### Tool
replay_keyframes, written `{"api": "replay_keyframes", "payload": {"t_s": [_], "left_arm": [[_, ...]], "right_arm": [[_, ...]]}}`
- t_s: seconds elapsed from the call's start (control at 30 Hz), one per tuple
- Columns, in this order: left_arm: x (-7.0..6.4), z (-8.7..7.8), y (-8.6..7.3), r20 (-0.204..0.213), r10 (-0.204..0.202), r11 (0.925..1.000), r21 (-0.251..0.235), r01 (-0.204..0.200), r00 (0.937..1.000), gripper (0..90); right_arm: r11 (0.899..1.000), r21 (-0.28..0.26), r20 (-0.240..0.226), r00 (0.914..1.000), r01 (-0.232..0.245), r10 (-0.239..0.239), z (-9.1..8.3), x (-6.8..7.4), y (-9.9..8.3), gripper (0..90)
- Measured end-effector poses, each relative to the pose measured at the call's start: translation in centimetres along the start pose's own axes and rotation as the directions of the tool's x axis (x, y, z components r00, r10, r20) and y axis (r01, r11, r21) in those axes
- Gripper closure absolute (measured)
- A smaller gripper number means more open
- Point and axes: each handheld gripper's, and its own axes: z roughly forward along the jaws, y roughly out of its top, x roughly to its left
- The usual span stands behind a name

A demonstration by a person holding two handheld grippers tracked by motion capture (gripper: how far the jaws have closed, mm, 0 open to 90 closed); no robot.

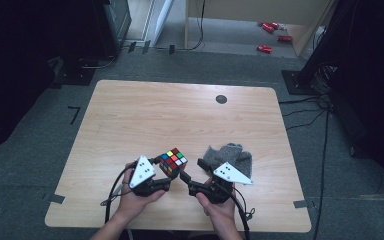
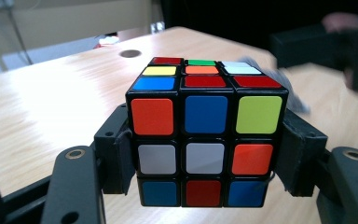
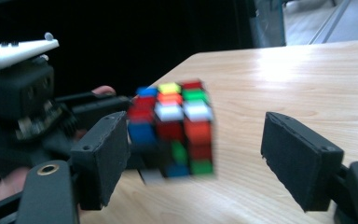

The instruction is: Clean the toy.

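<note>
Left hand-held gripper (image 2: 205, 154) pinches the cube (image 2: 204, 135) on two opposite faces, held just above the worktop (image 1: 180, 115) at approx 6 o'clock, near edge. Right hand-held gripper (image 3: 200, 158) is spread wide w/ the cube between its pads, not touching. Cube likely light, rigid, slick plastic; layers can twist, so grip flat on opposite faces, centred, not edges. Grey cloth (image 1: 230, 155) at 3 o'clock of cube.

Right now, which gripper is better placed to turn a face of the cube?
Right. The left gripper is already shut on the cube, holding it off the table. The right gripper is open, its jaws standing either side of the cube without touching it, so it can probably close and twist.
</note>
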Motion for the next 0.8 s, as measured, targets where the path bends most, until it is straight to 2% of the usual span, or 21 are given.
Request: {"api": "replay_keyframes", "payload": {"t_s": [0.03, 0.13, 0.17, 0.23, 0.4, 0.57, 0.63, 0.73, 0.8], "left_arm": [[0.6, -0.3, 0.1, 0.0, -0.044, 0.9989, -0.014, 0.044, 0.999, 34.1], [1.6, -0.8, 0.4, 0.007, -0.114, 0.9924, -0.046, 0.115, 0.9934, 34.2], [1.6, -0.9, 0.4, 0.013, -0.128, 0.9903, -0.053, 0.129, 0.9917, 34.2], [1.4, -1.0, 0.6, 0.033, -0.147, 0.9868, -0.064, 0.149, 0.9886, 34.2], [0.1, -0.7, 0.8, 0.084, -0.147, 0.9865, -0.059, 0.153, 0.9855, 34.1], [-0.9, -0.3, 0.9, 0.116, -0.156, 0.9851, -0.053, 0.163, 0.9809, 34.1], [-1.0, -0.2, 0.8, 0.127, -0.162, 0.9844, -0.048, 0.169, 0.9786, 34.1], [-0.8, -0.1, 0.8, 0.148, -0.189, 0.9799, -0.035, 0.196, 0.9707, 34.0], [-0.8, 0.0, 0.7, 0.155, -0.19, 0.9801, -0.027, 0.196, 0.9695, 34.0]], "right_arm": [[1.0, -0.004, 0.004, 1.0, 0.002, -0.002, 0.0, -0.2, -0.2, 24.3], [0.999, 0.025, 0.019, 0.9989, 0.042, -0.043, 0.6, -0.2, -1.1, 25.0], [0.997, 0.045, 0.026, 0.9976, 0.062, -0.063, 1.0, -0.1, -1.6, 25.2], [0.994, 0.076, 0.023, 0.9968, 0.074, -0.076, 1.7, 0.2, -2.2, 24.6], [0.989, 0.1, 0.007, 0.994, 0.108, -0.109, 2.7, 1.3, -3.0, 21.9], [0.989, 0.085, 0.031, 0.9915, 0.123, -0.127, 2.8, 1.7, -3.2, 21.5], [0.987, 0.071, 0.052, 0.988, 0.142, -0.145, 2.7, 1.8, -3.1, 24.8], [0.98, 0.056, 0.064, 0.9789, 0.191, -0.194, 2.5, 1.9, -3.1, 28.3], [0.976, 0.052, 0.071, 0.9743, 0.21, -0.214, 2.4, 2.2, -3.2, 32.1]]}}
